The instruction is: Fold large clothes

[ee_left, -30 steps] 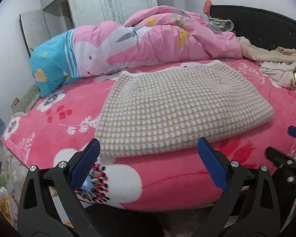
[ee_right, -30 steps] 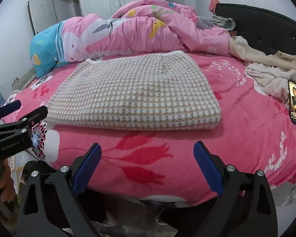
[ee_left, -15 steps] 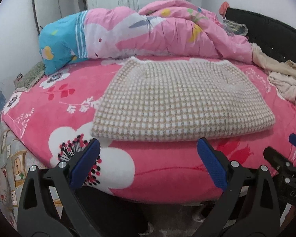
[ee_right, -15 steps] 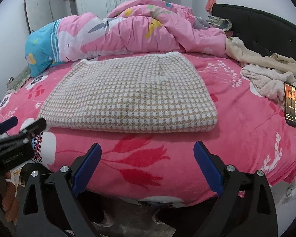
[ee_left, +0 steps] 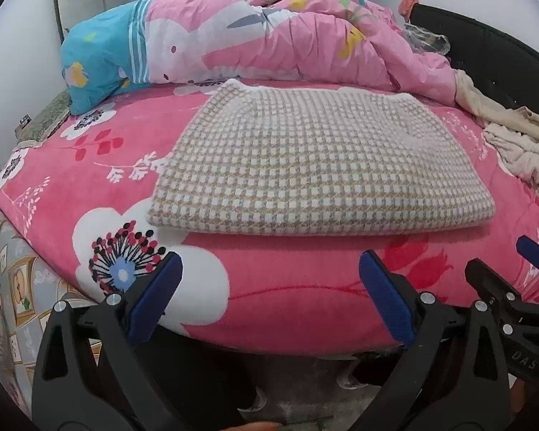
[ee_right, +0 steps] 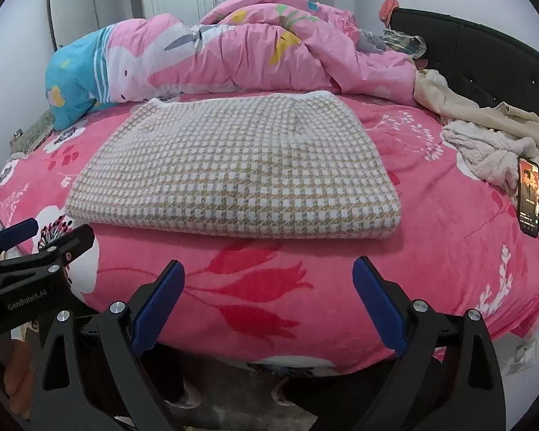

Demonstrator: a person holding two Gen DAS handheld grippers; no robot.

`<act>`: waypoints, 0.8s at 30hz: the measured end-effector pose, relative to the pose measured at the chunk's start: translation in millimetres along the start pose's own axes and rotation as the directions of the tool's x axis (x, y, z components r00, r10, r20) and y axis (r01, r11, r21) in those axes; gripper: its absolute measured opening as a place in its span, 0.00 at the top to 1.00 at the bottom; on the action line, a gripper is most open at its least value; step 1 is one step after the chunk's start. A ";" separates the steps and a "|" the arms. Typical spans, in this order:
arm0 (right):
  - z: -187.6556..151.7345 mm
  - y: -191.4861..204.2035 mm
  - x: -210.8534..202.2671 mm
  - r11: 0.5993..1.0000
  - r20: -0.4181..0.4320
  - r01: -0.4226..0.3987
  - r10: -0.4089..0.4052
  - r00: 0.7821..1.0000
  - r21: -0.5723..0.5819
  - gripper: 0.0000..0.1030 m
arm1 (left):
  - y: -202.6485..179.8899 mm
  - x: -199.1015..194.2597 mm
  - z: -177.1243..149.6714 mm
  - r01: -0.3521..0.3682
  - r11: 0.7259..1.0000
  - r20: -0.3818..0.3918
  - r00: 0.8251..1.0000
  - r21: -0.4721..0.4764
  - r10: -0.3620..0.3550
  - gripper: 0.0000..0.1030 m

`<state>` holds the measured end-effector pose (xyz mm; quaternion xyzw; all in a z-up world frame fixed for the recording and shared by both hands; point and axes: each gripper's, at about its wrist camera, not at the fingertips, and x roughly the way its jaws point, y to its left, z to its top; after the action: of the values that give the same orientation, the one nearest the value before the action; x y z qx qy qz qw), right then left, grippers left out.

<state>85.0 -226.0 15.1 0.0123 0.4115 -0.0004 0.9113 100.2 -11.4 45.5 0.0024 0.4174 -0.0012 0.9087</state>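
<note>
Checked garment [ee_left: 312,165] lies folded flat in a rectangle mid-bed on the pink floral blanket [ee_left: 298,309], near fold edge facing both grippers. Left gripper [ee_left: 269,298] and right gripper [ee_right: 267,301] both spread wide, holding nothing, off the bed's near edge and clear of the garment. Pink duvet [ee_right: 269,57] bunched behind it, phone [ee_right: 529,195] lying screen-up at right

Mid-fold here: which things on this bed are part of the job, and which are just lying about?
Part of the job:
checked knit garment, folded flat on the bed
left gripper, open, empty
right gripper, open, empty

Lying about:
pink duvet
beige clothes pile
phone, screen lit
</note>
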 end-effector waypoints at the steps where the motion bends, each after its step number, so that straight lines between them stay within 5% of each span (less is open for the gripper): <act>1: 0.0 0.3 -0.2 1.000 0.000 0.000 0.000 1.000 -0.002 0.11 | -0.1 0.5 -0.1 0.001 1.000 -0.002 1.000 0.002 -0.001 0.07; 24: -0.2 2.0 2.1 1.000 -0.012 0.008 -0.008 1.000 -0.005 0.11 | 4.0 6.2 -1.6 0.015 1.000 -0.027 1.000 -0.026 -0.016 0.07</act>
<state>86.3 -223.9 13.4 0.0082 0.4171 -0.0029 0.9088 103.0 -7.4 39.8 -0.0123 0.4297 -0.0028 0.9029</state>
